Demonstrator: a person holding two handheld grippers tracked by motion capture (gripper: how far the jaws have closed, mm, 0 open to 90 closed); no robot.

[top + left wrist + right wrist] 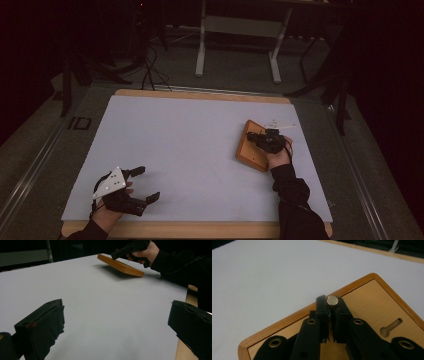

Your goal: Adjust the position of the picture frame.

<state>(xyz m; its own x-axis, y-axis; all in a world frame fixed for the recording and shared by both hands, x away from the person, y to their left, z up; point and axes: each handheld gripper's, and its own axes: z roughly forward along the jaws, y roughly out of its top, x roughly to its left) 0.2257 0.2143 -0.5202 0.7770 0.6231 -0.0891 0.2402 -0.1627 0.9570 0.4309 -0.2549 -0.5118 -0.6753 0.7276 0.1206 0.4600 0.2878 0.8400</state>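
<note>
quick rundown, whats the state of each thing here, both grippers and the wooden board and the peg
left gripper: open, nothing between its fingers, low over the white table top
right gripper: shut on the metal peg
metal peg: upright, clamped between the fingers over the board
wooden board: one end raised off the table, tilted
keyhole slot: empty
</note>
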